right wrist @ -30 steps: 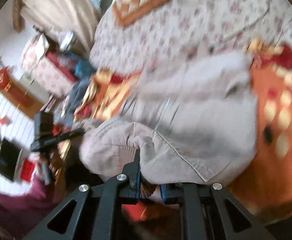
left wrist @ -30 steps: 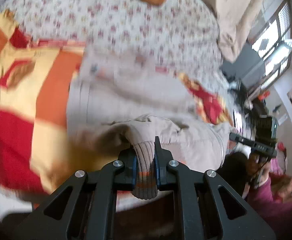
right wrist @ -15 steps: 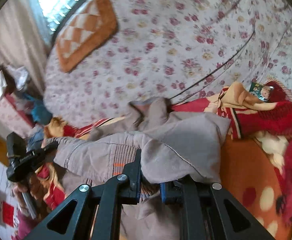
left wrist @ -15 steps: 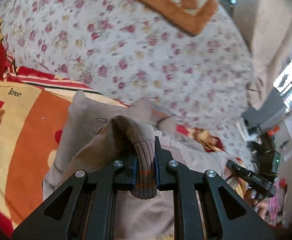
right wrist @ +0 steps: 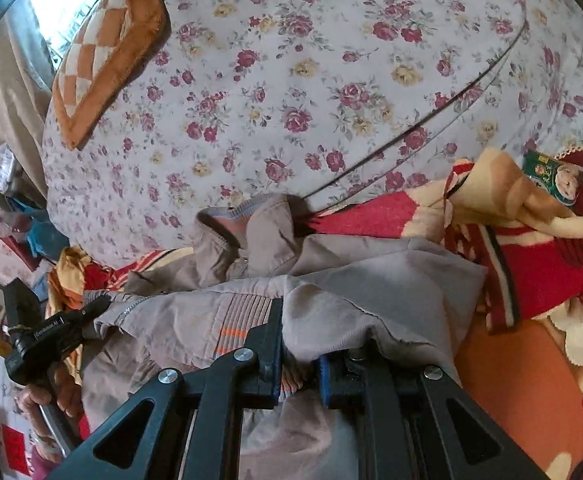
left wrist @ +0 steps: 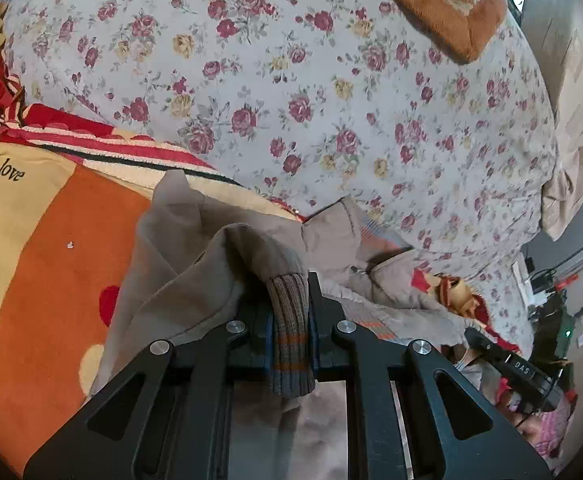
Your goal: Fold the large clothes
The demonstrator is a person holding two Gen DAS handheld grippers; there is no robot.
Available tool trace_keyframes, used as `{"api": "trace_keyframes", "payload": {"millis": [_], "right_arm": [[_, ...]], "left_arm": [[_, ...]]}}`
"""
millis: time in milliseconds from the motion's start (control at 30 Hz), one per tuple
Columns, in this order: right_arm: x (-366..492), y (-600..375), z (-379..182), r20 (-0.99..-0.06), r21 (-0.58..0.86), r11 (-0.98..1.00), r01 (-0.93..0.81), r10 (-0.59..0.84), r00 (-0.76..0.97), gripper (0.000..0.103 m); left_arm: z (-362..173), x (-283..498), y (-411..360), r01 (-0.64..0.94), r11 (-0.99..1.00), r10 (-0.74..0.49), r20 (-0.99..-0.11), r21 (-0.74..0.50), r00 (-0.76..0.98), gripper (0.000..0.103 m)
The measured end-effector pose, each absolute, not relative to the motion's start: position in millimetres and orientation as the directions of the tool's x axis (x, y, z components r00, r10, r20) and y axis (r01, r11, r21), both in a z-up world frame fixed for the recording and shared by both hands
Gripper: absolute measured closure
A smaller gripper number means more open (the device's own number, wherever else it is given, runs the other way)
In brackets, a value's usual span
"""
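A large beige-grey jacket (left wrist: 195, 268) with ribbed striped cuffs and hem lies bunched on a red, orange and yellow blanket (left wrist: 43, 248). My left gripper (left wrist: 289, 320) is shut on a ribbed cuff (left wrist: 291, 320) of the jacket. My right gripper (right wrist: 299, 356) is shut on the jacket's ribbed hem edge, with beige fabric (right wrist: 371, 292) draped over its fingers. The jacket's collar (right wrist: 227, 220) lies toward the floral sheet. The other gripper shows at the left of the right wrist view (right wrist: 51, 332), held in a hand.
A floral bedsheet (left wrist: 291, 80) covers the bed beyond the blanket. An orange checked cushion (right wrist: 103, 52) lies at the far side. A small green packet (right wrist: 547, 172) rests on the blanket folds at right. Room clutter stands past the bed's edge.
Both grippers have carried the jacket's held edges forward over its body toward the collar. The views have settled and sharpened. Both grips stay shut.
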State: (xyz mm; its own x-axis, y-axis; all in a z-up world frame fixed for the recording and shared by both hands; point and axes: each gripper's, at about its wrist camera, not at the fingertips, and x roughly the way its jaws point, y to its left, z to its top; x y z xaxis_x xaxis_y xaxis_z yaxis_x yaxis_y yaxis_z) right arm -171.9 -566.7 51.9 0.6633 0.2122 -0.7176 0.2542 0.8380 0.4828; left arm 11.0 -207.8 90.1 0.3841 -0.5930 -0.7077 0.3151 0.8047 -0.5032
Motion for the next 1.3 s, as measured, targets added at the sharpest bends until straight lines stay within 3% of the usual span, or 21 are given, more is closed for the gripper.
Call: {"api": "trace_keyframes", "payload": {"millis": [100,133,200,233,400,467,533,633,733,867,933,967,1033,1067,1167,1300], "right_arm": [[-166,-561,48,-0.735,0.42,0.872,0.25,0.165,0.658,0.09],[-164,-558,48,-0.745,0.39,0.888,0.242,0.15,0.65,0.089],[-163,-550,54,-0.762,0.33,0.916,0.23,0.114,0.637,0.076],[-165,-548,57,-0.759,0.321,0.919,0.229,0.105,0.643,0.074],[-187,-537,90,-0.699,0.27,0.934,0.235,0.022,0.715,0.054],[-194,-531,101,-0.667,0.246,0.942,0.23,-0.007,0.745,0.053],[-196,-521,106,-0.659,0.289,0.943,0.164,0.072,0.749,0.053],[-185,-497,93,-0.705,0.322,0.946,0.045,0.208,0.678,0.053],[-164,-469,70,-0.773,0.226,0.973,0.055,0.145,0.618,0.053],[-126,-451,53,-0.811,0.27,0.962,0.035,0.208,0.547,0.052],[-103,-439,46,-0.837,0.244,0.97,0.007,0.207,0.507,0.032],[-92,-431,37,-0.865,0.228,0.974,-0.009,0.207,0.458,0.028],[-80,-421,20,-0.904,0.174,0.984,-0.036,0.174,0.392,0.04],[-77,-414,15,-0.91,0.132,0.99,-0.057,0.143,0.389,0.062],[-72,-403,19,-0.886,0.074,0.995,-0.067,0.097,0.454,0.089],[-54,-402,34,-0.828,0.105,0.994,-0.015,0.096,0.552,0.089]], "left_arm": [[88,9,-211,0.322,0.822,-0.567,-0.731,-0.471,0.379,0.075],[90,8,-212,0.326,0.827,-0.558,-0.739,-0.458,0.377,0.06],[99,0,-209,0.331,0.847,-0.525,-0.746,-0.416,0.41,0.038],[106,-4,-204,0.336,0.85,-0.522,-0.732,-0.406,0.437,0.032],[126,-23,-178,0.342,0.863,-0.501,-0.715,-0.372,0.487,0.03],[124,-29,-173,0.354,0.864,-0.496,-0.728,-0.358,0.473,0.03],[118,-36,-178,0.377,0.87,-0.469,-0.767,-0.317,0.438,0.03],[105,-46,-193,0.438,0.865,-0.429,-0.812,-0.244,0.396,0.03],[86,-48,-207,0.451,0.883,-0.329,-0.856,-0.129,0.398,0.03],[66,-39,-209,0.41,0.907,-0.271,-0.874,-0.091,0.404,0.03],[61,-34,-206,0.394,0.915,-0.263,-0.873,-0.091,0.411,0.03],[61,-33,-205,0.389,0.917,-0.261,-0.872,-0.089,0.414,0.03],[59,-27,-202,0.368,0.927,-0.245,-0.866,-0.077,0.435,0.03],[58,-25,-201,0.358,0.931,-0.236,-0.865,-0.07,0.444,0.03],[57,-12,-193,0.297,0.953,-0.206,-0.862,-0.068,0.463,0.03],[65,0,-173,0.198,0.969,-0.229,-0.85,-0.15,0.474,0.03]]}}
